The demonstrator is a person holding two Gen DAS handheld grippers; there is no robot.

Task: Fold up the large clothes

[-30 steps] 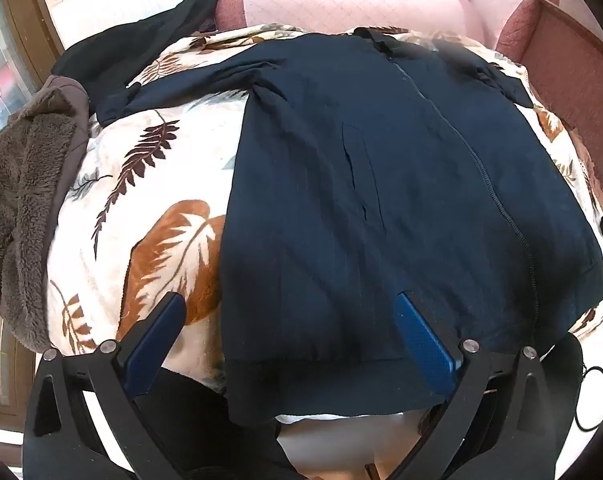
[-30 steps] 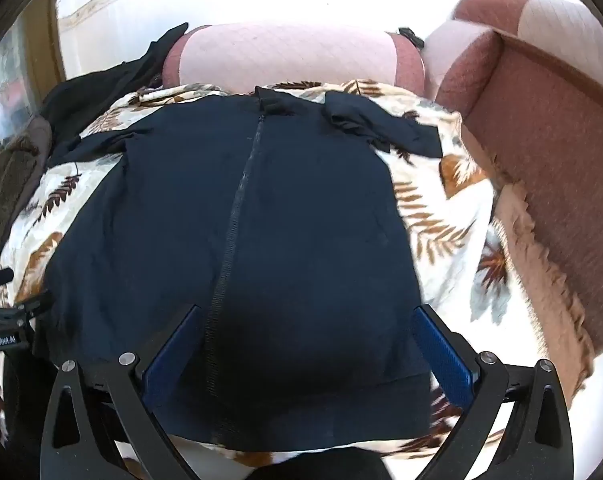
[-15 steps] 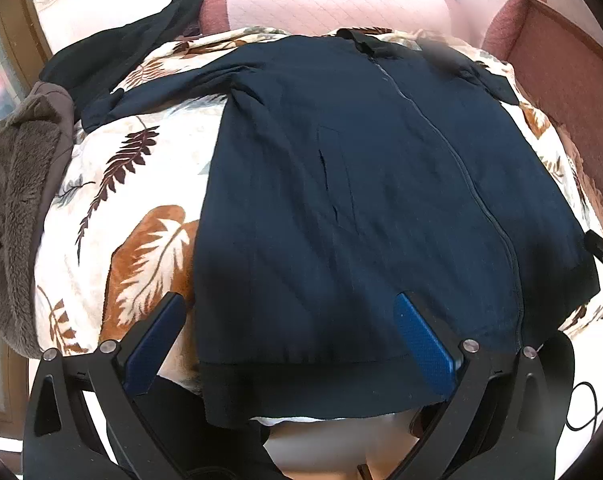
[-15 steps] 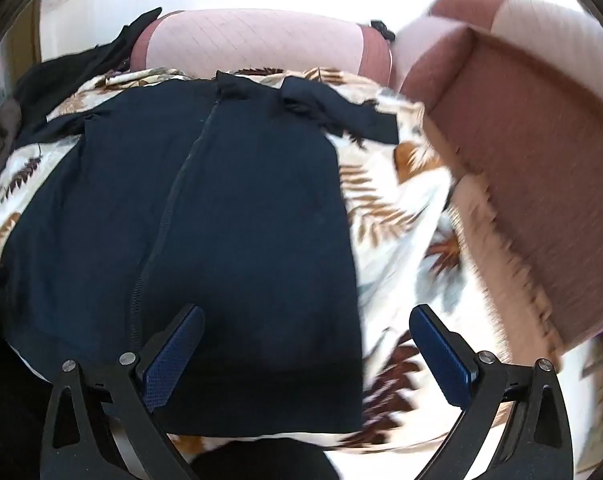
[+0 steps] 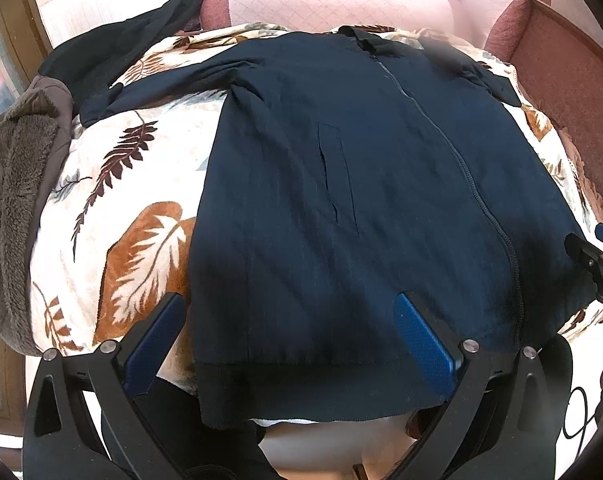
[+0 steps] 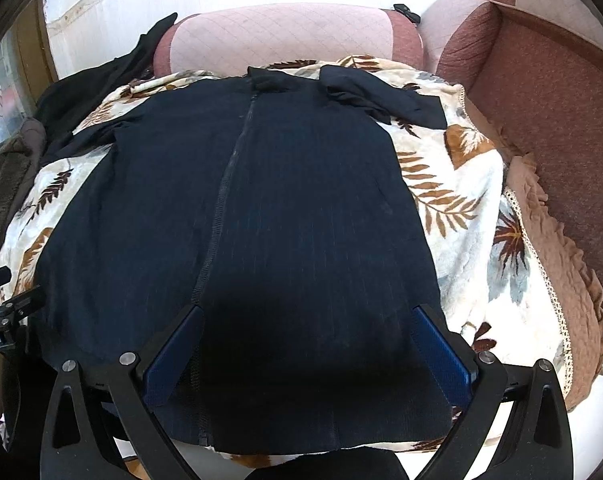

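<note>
A dark navy zip-up jacket (image 5: 361, 184) (image 6: 253, 216) lies flat, front up, on a leaf-print blanket (image 5: 133, 208) (image 6: 473, 220), hem toward me. One sleeve stretches out to the left (image 5: 149, 88); the other is bunched at the far right (image 6: 385, 98). My left gripper (image 5: 289, 320) hovers open over the hem's left half, holding nothing. My right gripper (image 6: 309, 332) hovers open over the hem's right half, also holding nothing. The right gripper's tip (image 5: 593, 256) shows at the right edge of the left wrist view.
A brown fleece garment (image 5: 13, 184) and a black garment (image 5: 113, 44) lie at the left of the blanket. A pink quilted cushion (image 6: 281, 36) sits behind the jacket, and a reddish-brown sofa back (image 6: 553, 112) runs along the right.
The right wrist view swung right, then back to centre over the jacket. My left gripper drifted slightly left and back. Both grippers stayed open; the jacket has not moved.
</note>
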